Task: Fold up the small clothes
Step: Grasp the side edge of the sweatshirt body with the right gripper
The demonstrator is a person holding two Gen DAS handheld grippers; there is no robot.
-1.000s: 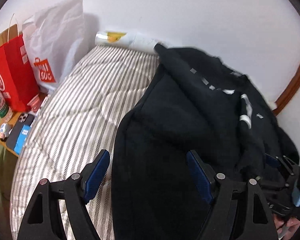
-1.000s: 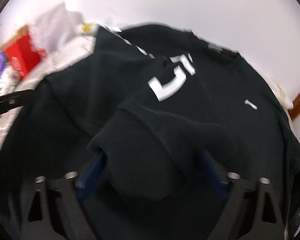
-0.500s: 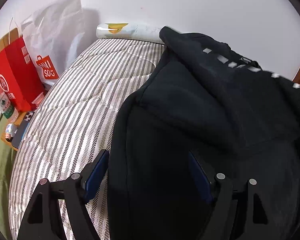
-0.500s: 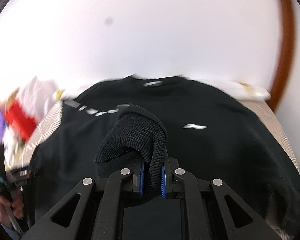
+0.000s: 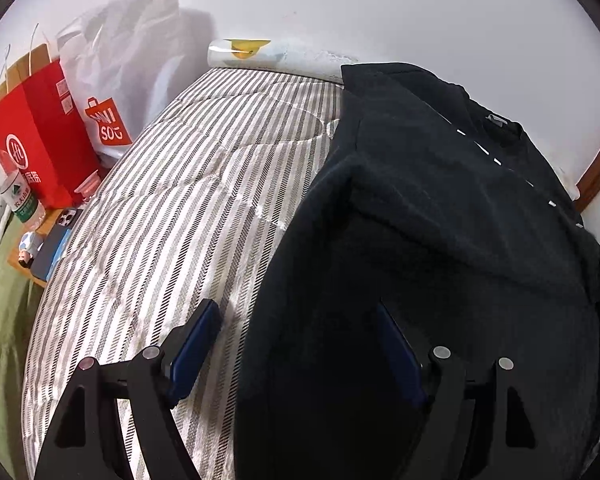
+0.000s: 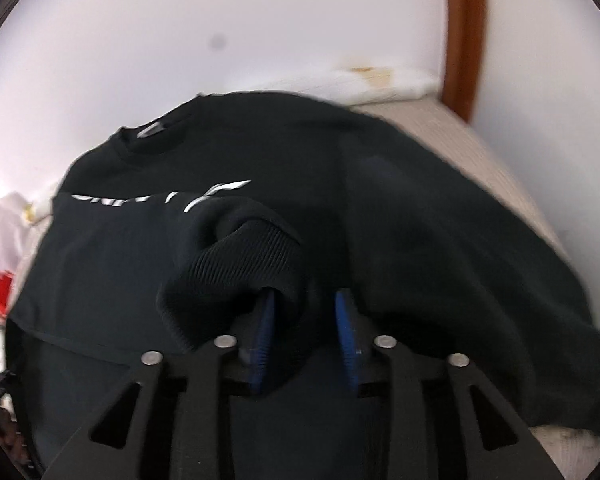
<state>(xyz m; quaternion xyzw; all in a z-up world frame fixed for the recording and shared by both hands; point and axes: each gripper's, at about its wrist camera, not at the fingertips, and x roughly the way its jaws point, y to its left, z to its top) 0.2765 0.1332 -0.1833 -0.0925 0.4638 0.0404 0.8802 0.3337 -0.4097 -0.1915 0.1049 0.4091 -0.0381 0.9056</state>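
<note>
Black sweater [image 5: 440, 216] lies spread on the striped bed [image 5: 188, 208], toward its right side. Left gripper [image 5: 296, 344] has its jaws wide apart over the near hem. Right gripper [image 6: 305, 332] has jaws partly apart, with the ribbed cuff [image 6: 240, 256] draped over them. Far left stand a red bag [image 5: 40, 136] and a white bag [image 5: 116, 80]; I cannot see inside them.

A home bedroom: a bed [image 5: 188, 208] with a grey-and-white striped quilt stands against a plain white wall [image 5: 380, 12], with a brown wooden frame [image 6: 462, 40] running up the wall at one corner. Beside the bed, a red paper shopping bag [image 5: 36, 136] and a white one [image 5: 116, 64] lean by a small bedside table [image 5: 20, 268] holding a water bottle [image 5: 14, 188] and a phone [image 5: 66, 217].
</note>
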